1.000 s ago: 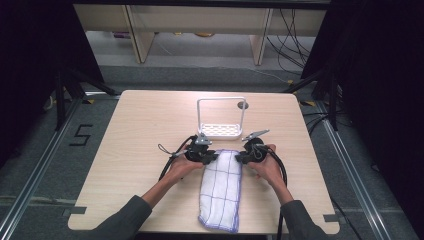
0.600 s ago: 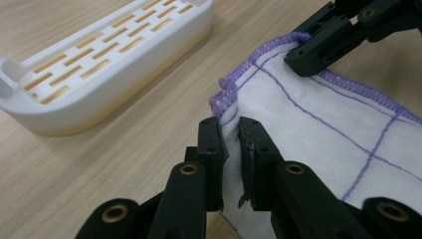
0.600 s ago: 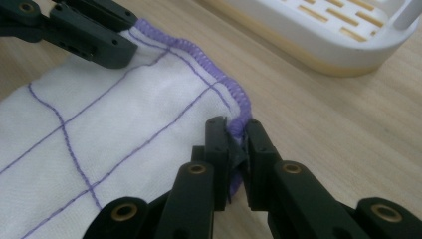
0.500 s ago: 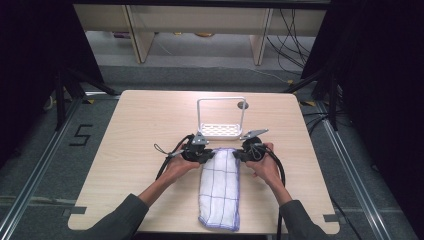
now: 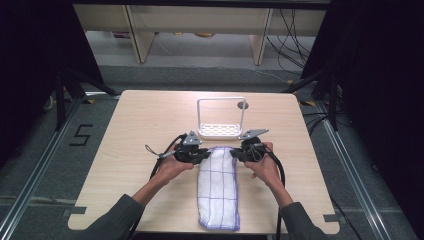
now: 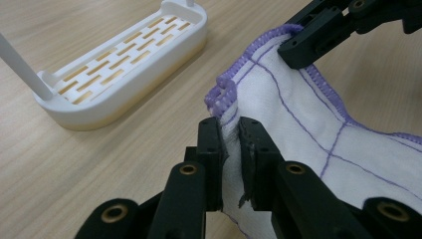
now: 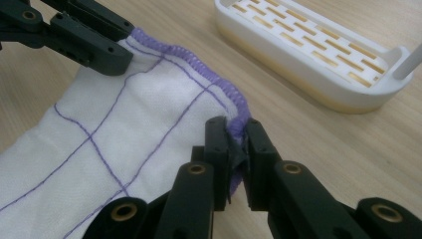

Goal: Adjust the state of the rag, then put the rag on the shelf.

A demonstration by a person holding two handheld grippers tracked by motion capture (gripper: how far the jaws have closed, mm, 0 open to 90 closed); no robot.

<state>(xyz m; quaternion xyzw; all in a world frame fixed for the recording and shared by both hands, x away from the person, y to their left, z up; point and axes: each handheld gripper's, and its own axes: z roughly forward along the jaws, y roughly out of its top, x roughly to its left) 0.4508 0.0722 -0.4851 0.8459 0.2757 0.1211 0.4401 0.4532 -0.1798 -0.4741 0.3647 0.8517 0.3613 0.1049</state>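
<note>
The high view is looking forward and down from above the person's side, taking in the whole table (image 5: 135,120) from well back. The left gripper view is riding low and close, looking along its own jaws toward the white rack (image 6: 124,64). The right gripper view is sitting equally close, facing the rack (image 7: 318,55). All three are sharing the cloth (image 5: 218,185) edge and rack.

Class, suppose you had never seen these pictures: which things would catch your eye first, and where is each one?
First comes the white cloth with purple grid lines, lying lengthwise at the near middle of the wooden table. Its far corners are pinched by the left gripper and the right gripper, one at each side. Just beyond the cloth stands a white slotted rack with a tall frame.
</note>
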